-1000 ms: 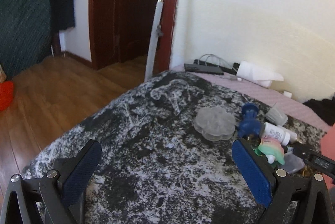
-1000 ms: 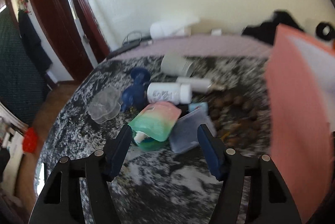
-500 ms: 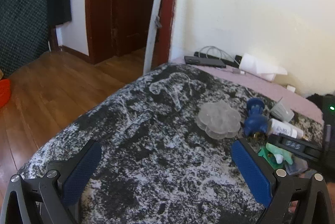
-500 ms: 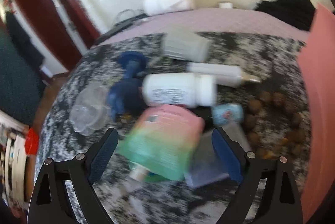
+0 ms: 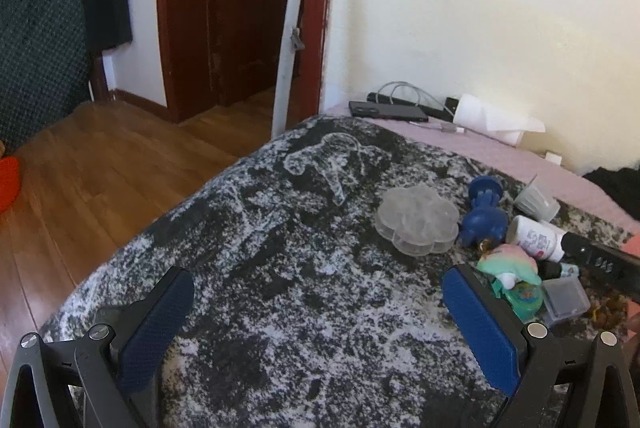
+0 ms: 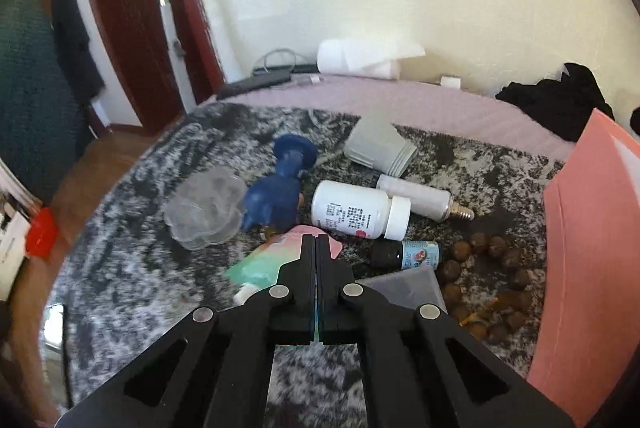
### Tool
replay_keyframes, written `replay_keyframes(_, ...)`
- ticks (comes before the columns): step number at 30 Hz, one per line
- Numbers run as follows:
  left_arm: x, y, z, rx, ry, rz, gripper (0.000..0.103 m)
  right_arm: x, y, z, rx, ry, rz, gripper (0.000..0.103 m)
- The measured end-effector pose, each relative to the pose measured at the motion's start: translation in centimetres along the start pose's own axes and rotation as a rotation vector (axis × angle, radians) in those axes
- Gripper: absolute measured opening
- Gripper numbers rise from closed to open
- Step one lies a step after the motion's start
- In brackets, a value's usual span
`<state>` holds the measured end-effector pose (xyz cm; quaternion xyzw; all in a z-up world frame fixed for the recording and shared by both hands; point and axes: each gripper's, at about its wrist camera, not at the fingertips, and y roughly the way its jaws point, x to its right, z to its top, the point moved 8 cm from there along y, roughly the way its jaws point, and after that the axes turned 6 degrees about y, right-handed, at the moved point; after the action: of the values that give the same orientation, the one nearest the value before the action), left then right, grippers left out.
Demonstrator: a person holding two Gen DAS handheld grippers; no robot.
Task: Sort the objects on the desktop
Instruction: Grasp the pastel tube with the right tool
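Note:
A pink-and-green pouch (image 6: 276, 260) lies on the black-and-white cloth (image 6: 132, 280), and my right gripper (image 6: 316, 242) is shut on its upper edge. The pouch (image 5: 510, 260) also shows in the left wrist view. Around it lie a clear flower-shaped box (image 6: 208, 212), a blue figure (image 6: 280, 196), a white pill bottle (image 6: 356, 216), a small dropper bottle (image 6: 404, 254) and a clear case (image 6: 404, 284). My left gripper (image 5: 316, 320) is open and empty over bare cloth, left of the pile.
A grey cup (image 6: 376, 148), a white tube (image 6: 420, 200) and brown beads (image 6: 484, 268) lie behind and right. A pink folder (image 6: 588, 268) stands at the right. A paper roll (image 6: 360, 60), phone (image 6: 256, 84) and cables lie by the wall. The cloth's left edge drops to wooden floor (image 5: 88, 180).
My right gripper came down onto the pile and closed from wide open onto the pouch. My left gripper stayed open and hardly moved.

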<state>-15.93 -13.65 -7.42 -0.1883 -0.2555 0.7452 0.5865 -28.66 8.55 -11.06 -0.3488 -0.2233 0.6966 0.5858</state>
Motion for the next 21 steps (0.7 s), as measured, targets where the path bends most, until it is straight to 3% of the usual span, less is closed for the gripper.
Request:
replay_keyframes(3,0.2,-0.6,0.0,0.008,0.006,-0.014,0.103,-0.1,0.3,-0.4,-0.08,0.088,0.066,0.008)
replay_keyframes(5,0.3,-0.8,0.0,0.017,0.022,-0.007,0.103,0.1,1.4,-1.1,-0.125,0.141,0.083,0.06)
replay_keyframes(6,0.4,-0.8,0.0,0.02,0.03,-0.002,0.103,0.2,2.1,-1.5,-0.145,0.166,0.087,0.064)
replay_keyframes(12,-0.6,0.4,0.0,-0.001,0.038,0.019,0.103,0.3,6.0,-2.3,-0.21,0.265,0.139,0.061)
replay_keyframes(16,-1.2,1.0,-0.3,-0.016,0.042,0.034,0.103,-0.1,7.5,-1.5,-0.168,0.288,0.159,0.057)
replay_keyframes(19,-1.3,1.0,-0.3,-0.013,0.054,0.044,0.103,-1.0,8.1,-1.5,-0.145,0.248,0.157,0.025)
replay_keyframes(21,-1.3,0.8,-0.3,-0.011,0.053,0.042,0.103,-1.6,8.0,-1.6,-0.133,0.202,0.131,0.022)
